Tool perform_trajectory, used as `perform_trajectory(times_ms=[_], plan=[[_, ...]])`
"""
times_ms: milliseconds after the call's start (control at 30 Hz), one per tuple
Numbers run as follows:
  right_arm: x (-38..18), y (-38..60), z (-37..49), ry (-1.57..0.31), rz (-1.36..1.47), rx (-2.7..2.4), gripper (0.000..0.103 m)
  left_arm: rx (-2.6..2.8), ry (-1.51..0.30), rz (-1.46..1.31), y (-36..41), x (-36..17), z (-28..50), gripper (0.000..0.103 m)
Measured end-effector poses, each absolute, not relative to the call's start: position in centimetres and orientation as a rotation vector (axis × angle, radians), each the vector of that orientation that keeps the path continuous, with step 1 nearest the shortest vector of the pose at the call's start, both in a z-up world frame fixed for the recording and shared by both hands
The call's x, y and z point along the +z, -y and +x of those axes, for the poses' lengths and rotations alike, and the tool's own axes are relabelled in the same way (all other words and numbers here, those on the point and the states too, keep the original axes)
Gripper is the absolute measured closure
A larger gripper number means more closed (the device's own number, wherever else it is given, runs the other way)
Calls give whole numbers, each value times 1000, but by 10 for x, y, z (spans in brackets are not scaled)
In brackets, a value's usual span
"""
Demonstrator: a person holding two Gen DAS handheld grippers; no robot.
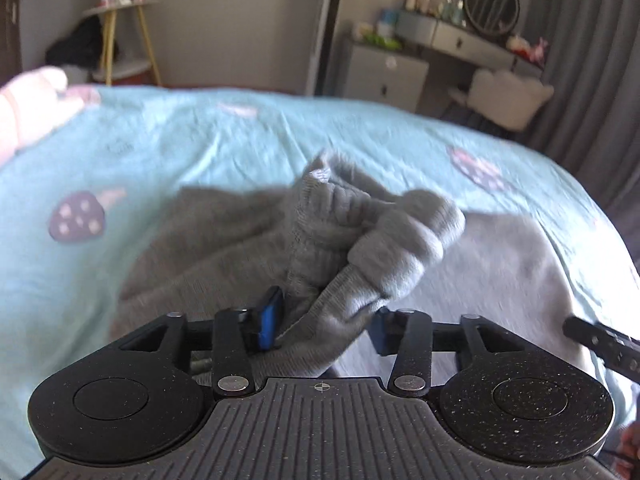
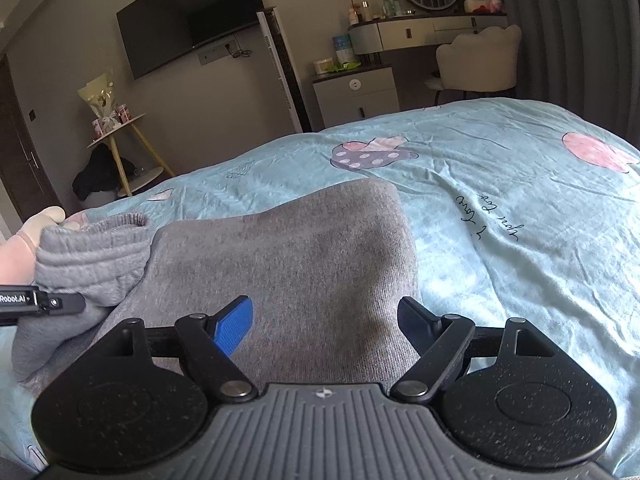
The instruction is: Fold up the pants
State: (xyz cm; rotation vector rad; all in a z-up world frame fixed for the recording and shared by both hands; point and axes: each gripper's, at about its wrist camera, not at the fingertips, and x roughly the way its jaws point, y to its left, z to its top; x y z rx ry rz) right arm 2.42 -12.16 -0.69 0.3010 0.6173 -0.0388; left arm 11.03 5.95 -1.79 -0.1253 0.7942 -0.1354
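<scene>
The grey pants (image 2: 288, 248) lie folded on the light blue bedspread (image 2: 500, 208). My right gripper (image 2: 324, 324) hovers open just over their near part, nothing between its fingers. In the blurred left wrist view my left gripper (image 1: 324, 326) stands with its jaws apart, and a bunched ribbed end of the pants (image 1: 360, 240) hangs loosely between them, raised off the flat cloth. That same bunch (image 2: 92, 256) shows at the left of the right wrist view, above a black bar of the left gripper. The left fingertips are partly hidden by cloth.
A pink soft toy or pillow (image 1: 32, 112) lies at the bed's far left. Beyond the bed stand a small round side table (image 2: 116, 132), a white nightstand (image 2: 356, 96), a dressing table with a chair (image 2: 476, 64) and a wall television (image 2: 188, 20).
</scene>
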Motion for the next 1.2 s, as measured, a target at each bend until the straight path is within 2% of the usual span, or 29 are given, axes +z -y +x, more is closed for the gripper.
perform_trajectory(times_ms=[33, 67, 100, 267, 400, 633, 867, 967, 1033, 1067, 1167, 1200], plan=[[-7, 121, 24, -620, 303, -30, 23, -138, -803, -132, -60, -17, 105, 38], [-7, 121, 24, -623, 303, -22, 23, -144, -797, -147, -64, -15, 98, 25], [-7, 120, 25, -629, 302, -16, 23, -140, -787, -160, -67, -12, 89, 17], [-6, 113, 29, -655, 315, 28, 23, 39, -719, -179, -93, -2, 53, 10], [3, 106, 40, -674, 362, 108, 20, 209, -785, -254, -132, -12, 60, 10], [6, 81, 81, -761, 609, 298, 18, 284, -932, -484, -181, -46, 67, 12], [27, 36, 94, -719, 580, 350, 18, 229, -947, -442, -181, -49, 58, 13], [35, 29, 87, -700, 617, 376, 31, 238, -922, -457, -183, -44, 49, 14], [32, 28, 86, -730, 698, 388, 51, 244, -905, -469, -185, -41, 43, 14], [30, 28, 84, -750, 737, 388, 54, 246, -895, -475, -187, -40, 41, 14], [16, 21, 87, -813, 792, 406, 54, 250, -880, -502, -192, -37, 34, 14], [10, 17, 93, -854, 773, 389, 47, 248, -881, -519, -195, -37, 33, 14]])
